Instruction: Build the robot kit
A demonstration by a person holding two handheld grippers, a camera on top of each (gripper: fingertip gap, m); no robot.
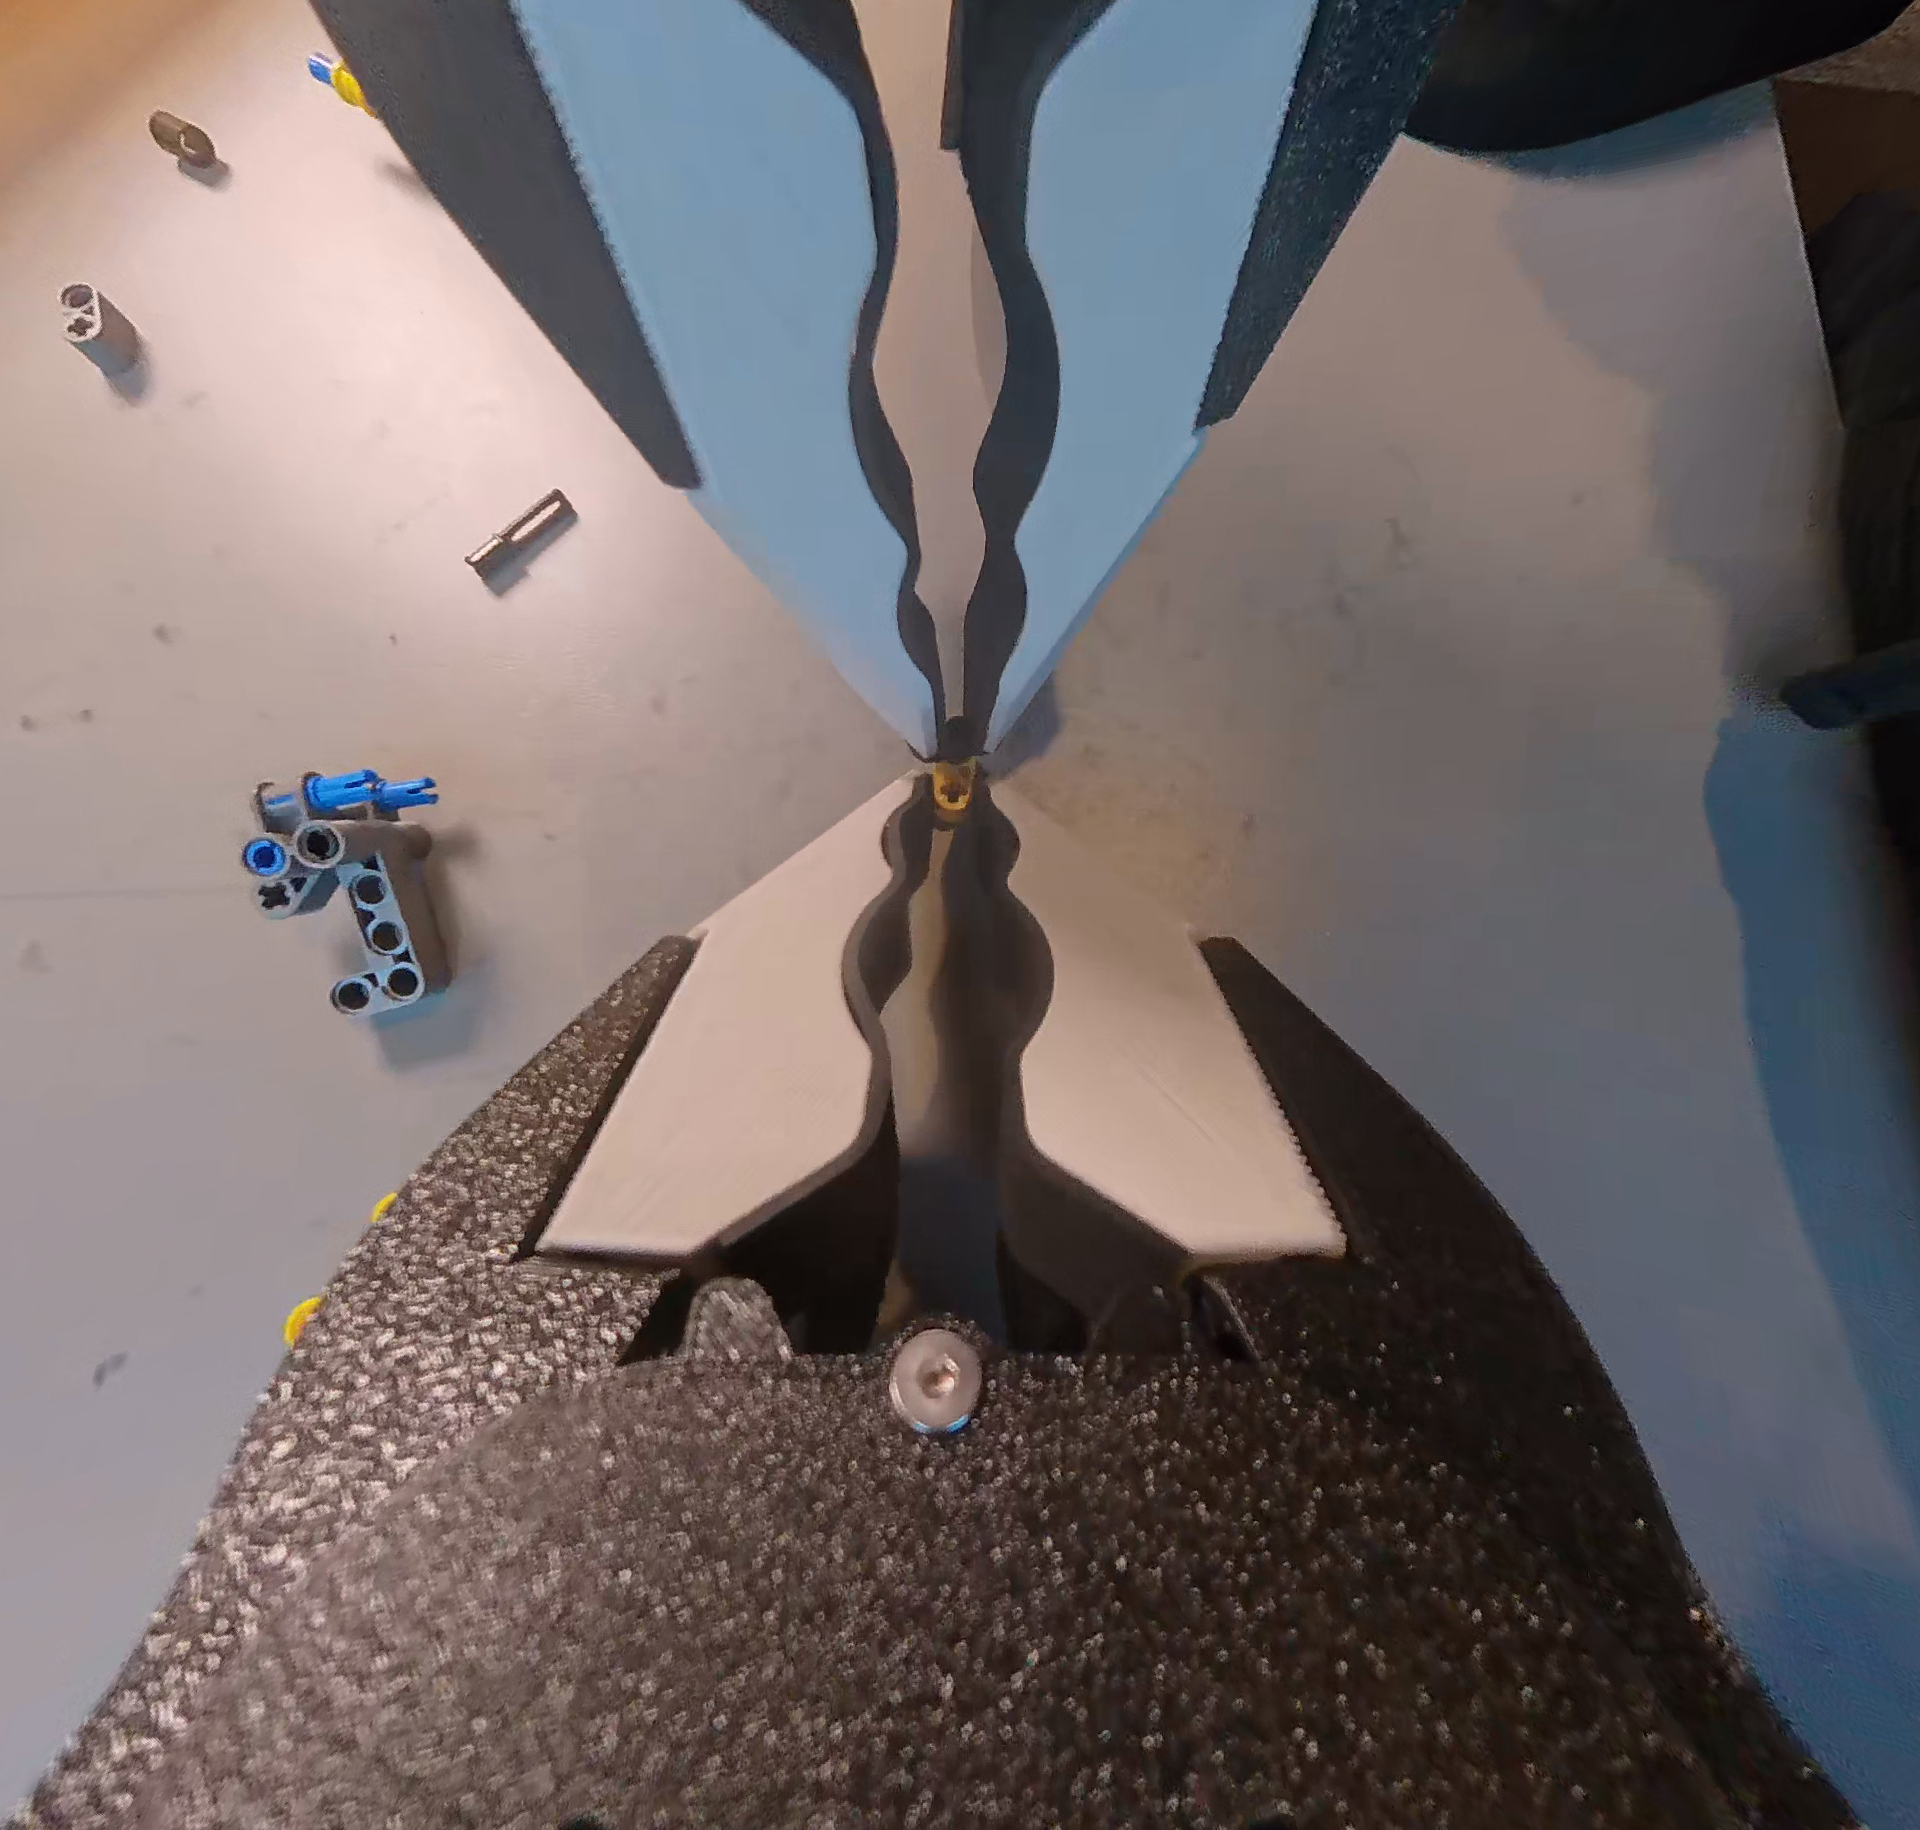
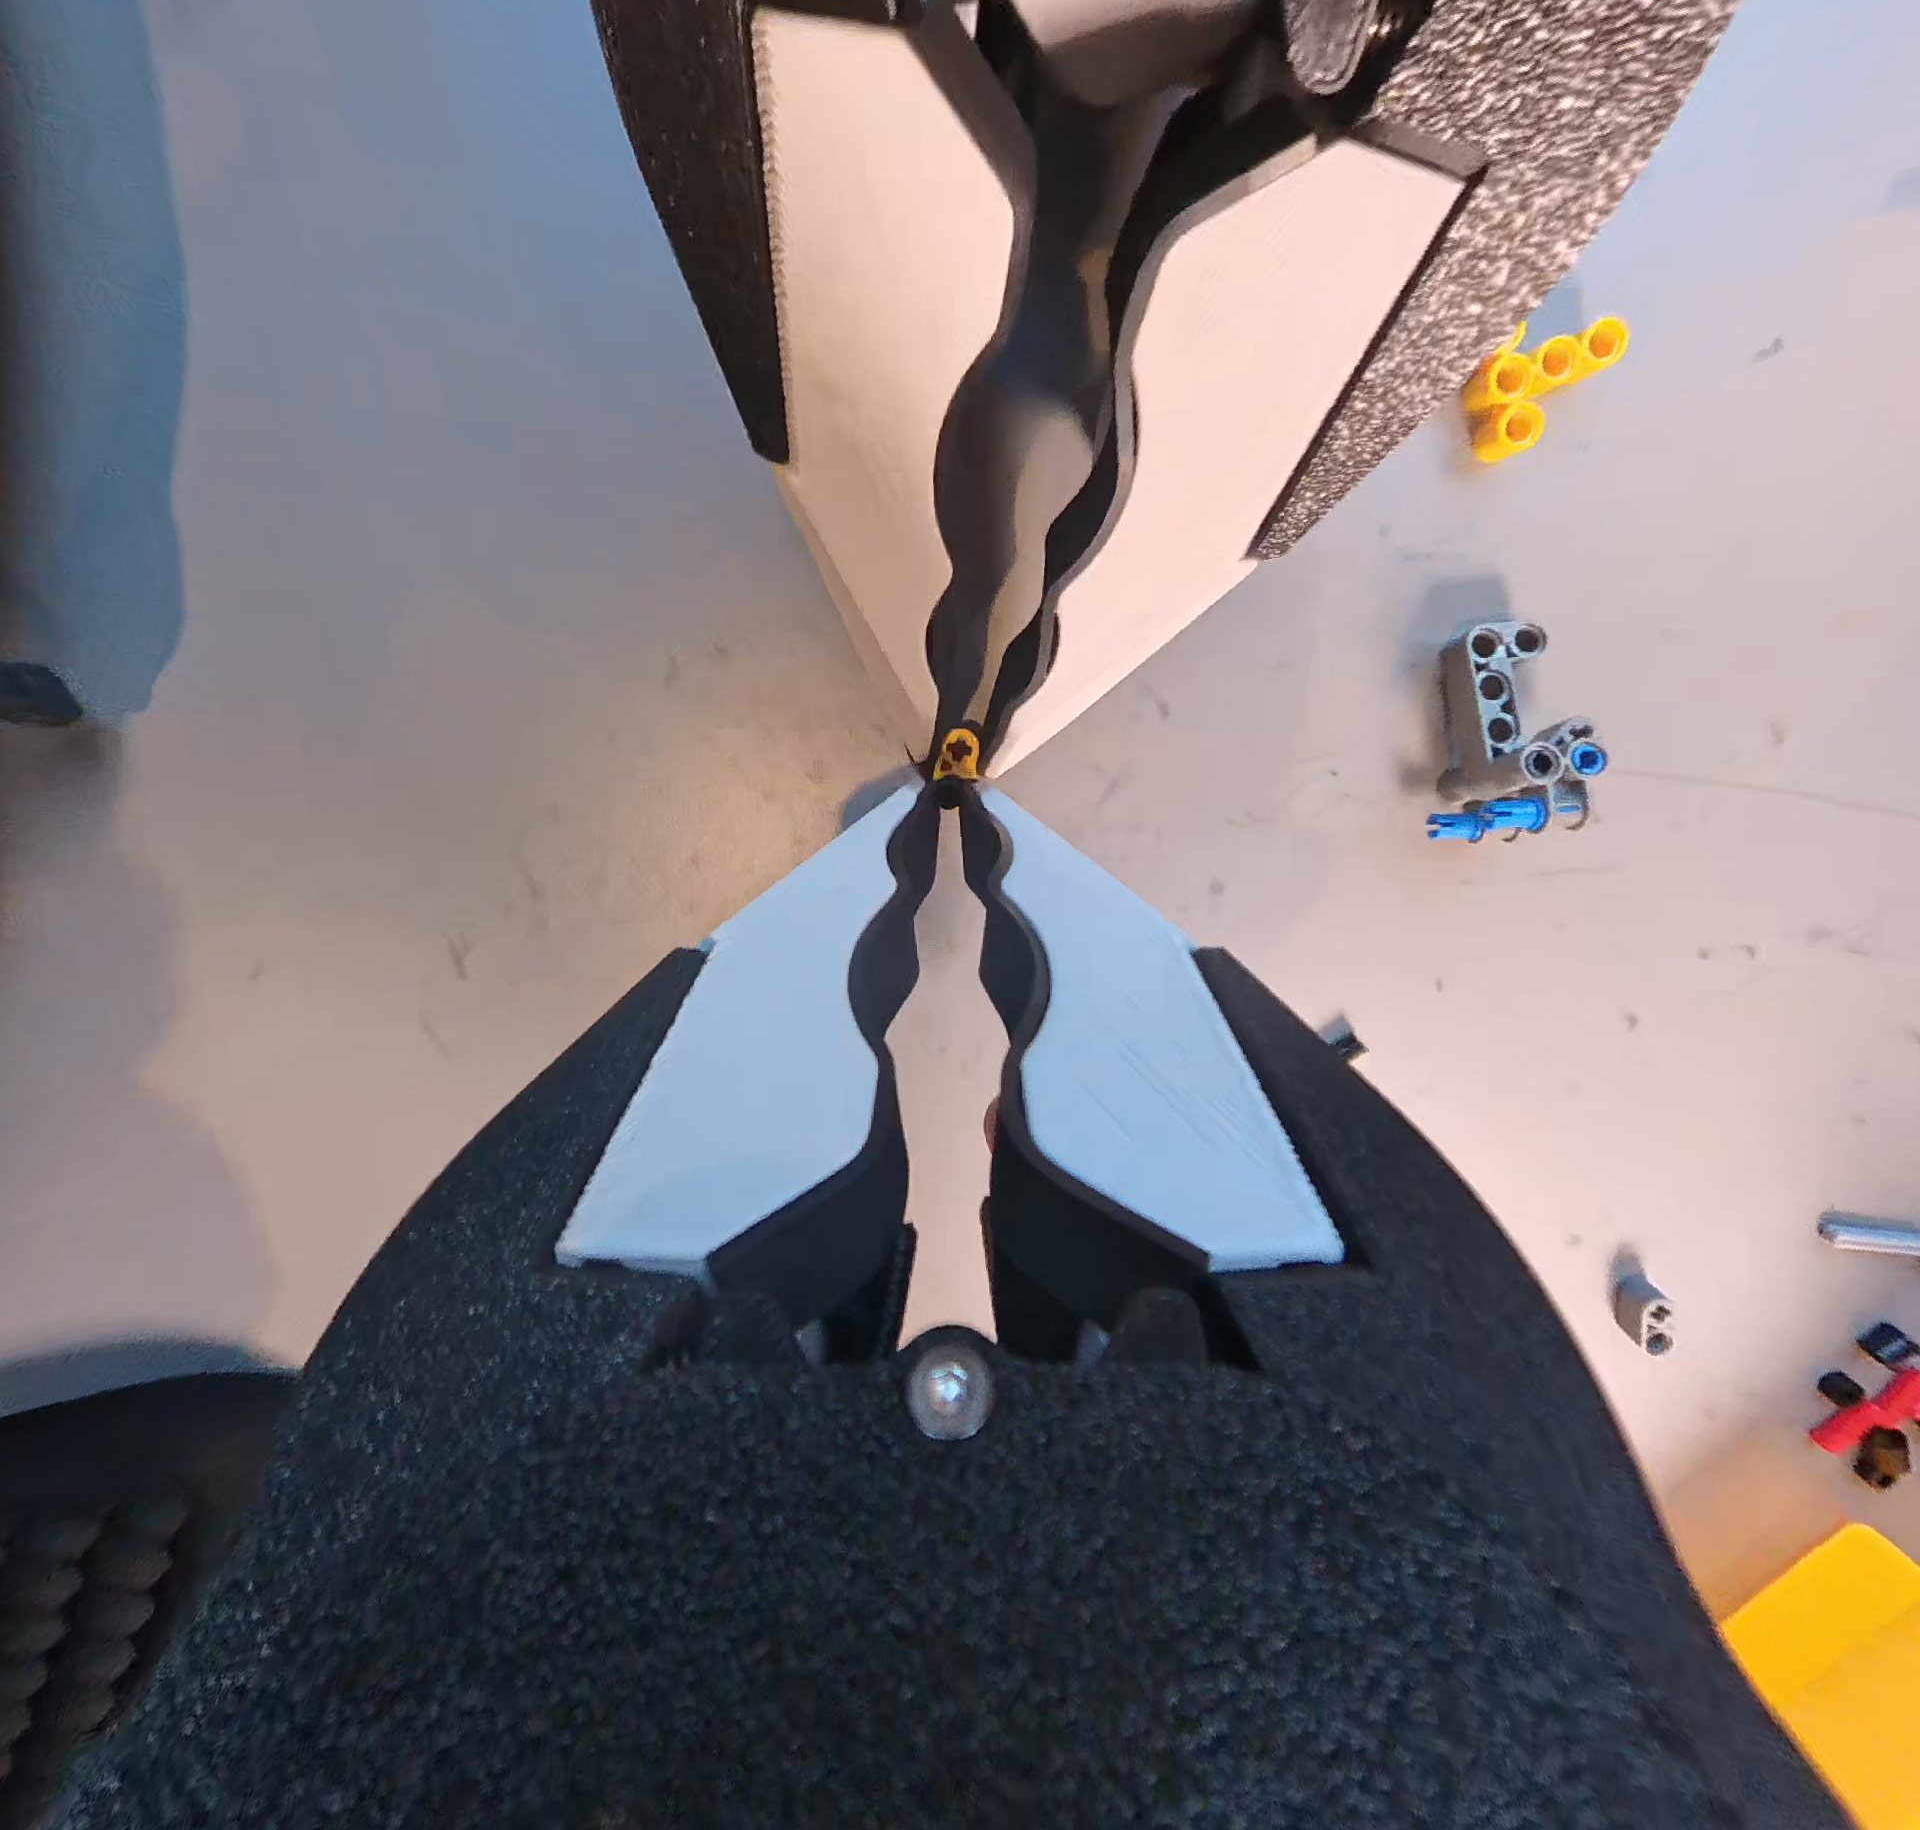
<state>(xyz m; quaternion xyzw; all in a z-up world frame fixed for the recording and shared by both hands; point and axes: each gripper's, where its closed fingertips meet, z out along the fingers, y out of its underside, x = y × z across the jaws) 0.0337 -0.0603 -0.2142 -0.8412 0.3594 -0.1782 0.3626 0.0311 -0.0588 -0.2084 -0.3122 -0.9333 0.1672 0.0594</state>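
My two grippers meet tip to tip above a pale grey table (image 1: 1351, 637). My left gripper (image 1: 948, 801) is shut on a small yellow connector (image 1: 951, 779) with a cross-shaped hole. My right gripper (image 1: 958, 733) comes in from the top of the left wrist view and is shut on a small black pin (image 1: 958, 739). The pin's end touches the yellow connector. In the right wrist view my right gripper (image 2: 948, 804) pinches the black pin (image 2: 948, 795), and the left gripper (image 2: 962, 729) holds the yellow connector (image 2: 956, 752) just beyond it.
A grey angled beam assembly with blue pins (image 1: 348, 897) lies left of the grippers; it also shows in the right wrist view (image 2: 1507, 731). Nearby lie a black pin (image 1: 520, 528), a grey connector (image 1: 99, 320), a yellow beam piece (image 2: 1543, 383), a red part (image 2: 1870, 1417) and a yellow tray corner (image 2: 1829, 1676). The tips of both grippers are at nearly the same place.
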